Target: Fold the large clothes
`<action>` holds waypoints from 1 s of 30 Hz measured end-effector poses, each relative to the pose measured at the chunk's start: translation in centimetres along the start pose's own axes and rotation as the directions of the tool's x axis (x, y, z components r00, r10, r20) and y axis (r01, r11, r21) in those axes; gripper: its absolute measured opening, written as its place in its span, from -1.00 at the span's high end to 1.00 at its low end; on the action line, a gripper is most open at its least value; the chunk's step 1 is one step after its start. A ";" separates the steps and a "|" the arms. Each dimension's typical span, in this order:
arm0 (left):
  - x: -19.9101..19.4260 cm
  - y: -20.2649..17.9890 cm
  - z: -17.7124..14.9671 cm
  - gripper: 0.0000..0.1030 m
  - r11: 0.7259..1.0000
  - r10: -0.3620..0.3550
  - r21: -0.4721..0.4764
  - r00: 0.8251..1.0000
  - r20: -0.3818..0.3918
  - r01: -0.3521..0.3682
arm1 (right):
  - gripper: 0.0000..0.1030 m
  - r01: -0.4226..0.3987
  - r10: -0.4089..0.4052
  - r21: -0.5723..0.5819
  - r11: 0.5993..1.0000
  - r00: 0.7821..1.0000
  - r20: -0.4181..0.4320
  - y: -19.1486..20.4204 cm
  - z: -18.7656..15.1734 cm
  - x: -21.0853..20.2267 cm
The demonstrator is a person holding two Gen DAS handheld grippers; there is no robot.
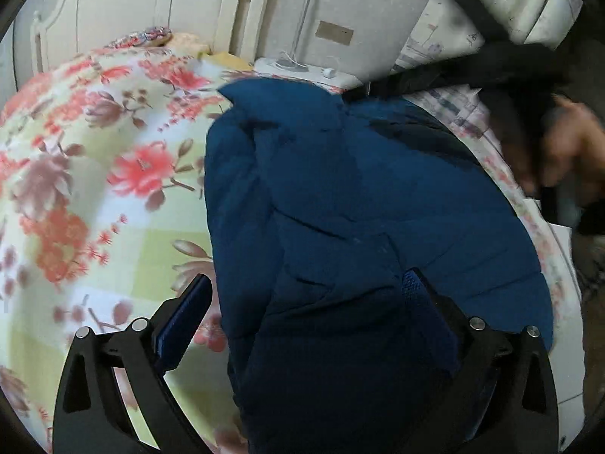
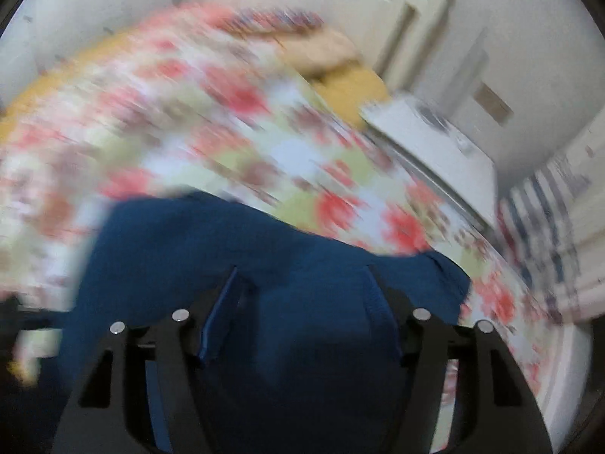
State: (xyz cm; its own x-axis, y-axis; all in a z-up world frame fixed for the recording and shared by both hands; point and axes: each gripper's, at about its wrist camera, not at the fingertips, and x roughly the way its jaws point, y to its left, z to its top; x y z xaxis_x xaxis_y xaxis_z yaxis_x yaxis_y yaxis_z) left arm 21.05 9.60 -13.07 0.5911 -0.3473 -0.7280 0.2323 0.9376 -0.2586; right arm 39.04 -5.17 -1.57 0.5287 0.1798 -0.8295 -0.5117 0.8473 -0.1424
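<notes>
A large dark blue padded jacket (image 1: pixel 340 196) lies on a floral bedspread (image 1: pixel 94 174). My left gripper (image 1: pixel 308 283) is open above the jacket's near end, its fingers wide apart, one over the bedspread, one over the jacket. In the right wrist view, which is motion-blurred, the jacket (image 2: pixel 189 242) fills the lower part and my right gripper (image 2: pixel 302 276) is open just above it, with fabric between and under the fingers. The bedspread (image 2: pixel 189 113) lies beyond. The right gripper and the hand holding it show blurred at the right edge of the left wrist view (image 1: pixel 559 143).
A cream headboard (image 1: pixel 124 3) stands at the back. A white nightstand (image 1: pixel 302 68) with a lamp base sits beside the bed; it also shows in the right wrist view (image 2: pixel 427 140). A patterned pillow (image 1: pixel 151 36) lies near the headboard.
</notes>
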 end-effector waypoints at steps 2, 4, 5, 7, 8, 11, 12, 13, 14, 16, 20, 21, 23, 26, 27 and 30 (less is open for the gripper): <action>-0.1 -0.3 -0.1 -0.91 1.000 0.016 0.007 1.000 0.010 -0.016 | -0.23 -0.001 0.002 -0.030 1.000 0.999 0.032 1.9 0.3 -1.3; -0.3 -1.1 -0.4 -0.91 0.998 0.051 0.028 0.998 0.032 -0.052 | -0.22 0.009 -0.011 -0.094 0.996 1.000 -0.024 4.6 0.0 0.5; -0.5 -1.4 -0.6 -0.91 0.997 0.073 0.036 0.996 0.047 -0.075 | -0.20 0.045 -0.053 -0.135 0.990 0.997 -0.060 5.7 -0.4 2.1; -0.8 -1.8 -1.0 -0.91 0.990 0.132 0.048 0.988 0.075 -0.136 | -0.22 0.099 -0.110 -0.147 0.984 0.992 -0.069 6.7 -0.9 4.2; -0.8 -1.9 -1.2 -0.91 0.988 0.138 0.055 0.987 0.080 -0.143 | -0.23 0.095 -0.106 -0.131 0.987 0.991 -0.083 6.6 -0.7 4.2; -1.6 -1.3 -1.1 -0.91 0.996 0.080 0.021 0.995 0.067 -0.082 | -0.24 0.063 -0.072 -0.094 0.994 0.993 -0.097 6.0 -0.4 2.1; -2.0 -0.9 -1.0 -0.91 0.999 0.044 0.006 0.997 0.056 -0.044 | -0.27 0.001 -0.004 -0.052 0.999 0.998 -0.058 5.2 -1.0 -0.2; -2.4 -0.2 -1.0 -0.91 1.000 -0.017 -0.024 0.999 0.039 0.018 | -0.53 -0.040 0.040 -0.031 0.999 0.999 -0.021 4.8 -1.8 -1.7; -2.9 1.0 -1.0 -0.91 0.992 -0.100 -0.079 0.994 0.030 0.102 | -0.88 -0.092 0.092 0.001 0.996 0.994 0.054 3.6 -3.3 -4.4; -3.2 3.6 -1.0 -0.91 0.950 -0.227 -0.213 0.973 0.040 0.230 | -0.94 -0.109 0.086 0.125 0.986 0.981 0.175 0.2 -7.3 -8.6; -2.2 7.2 -0.2 -0.91 0.863 -0.335 -0.390 0.942 0.031 0.320 | -0.95 -0.319 0.199 0.456 0.831 0.935 0.293 -7.6 -16.9 -10.9; -1.9 7.4 0.0 -0.91 0.863 -0.337 -0.393 0.941 0.023 0.318 | -0.95 -0.381 0.254 0.520 0.764 0.919 0.300 -9.0 -19.2 -10.3; -0.4 7.5 0.6 -0.91 0.846 -0.392 -0.401 0.920 -0.019 0.352 | -0.95 -0.484 0.373 0.609 0.628 0.875 0.310 -10.8 -23.3 -8.3; 1.4 6.1 0.7 -0.91 0.833 -0.442 -0.403 0.894 -0.074 0.378 | -0.95 -0.548 0.456 0.654 0.522 0.827 0.329 -11.0 -26.7 -5.7; 1.5 6.1 0.7 -0.91 0.840 -0.433 -0.393 0.899 -0.072 0.373 | -0.95 -0.572 0.493 0.656 0.493 0.804 0.331 -10.5 -27.1 -4.7; 1.7 6.0 -0.1 -0.91 0.833 -0.453 -0.378 0.890 -0.048 0.403 | -0.96 -0.642 0.585 0.626 0.444 0.736 0.340 -8.7 -26.6 -2.6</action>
State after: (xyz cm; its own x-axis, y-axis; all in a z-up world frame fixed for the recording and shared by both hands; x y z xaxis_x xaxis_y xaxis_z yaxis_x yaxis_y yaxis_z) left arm 23.41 14.65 -15.93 0.3837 -0.7330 -0.5617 0.1405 0.6475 -0.7490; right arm 24.08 -26.30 -12.55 0.3202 0.7981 -0.5103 -0.1424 0.5731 0.8070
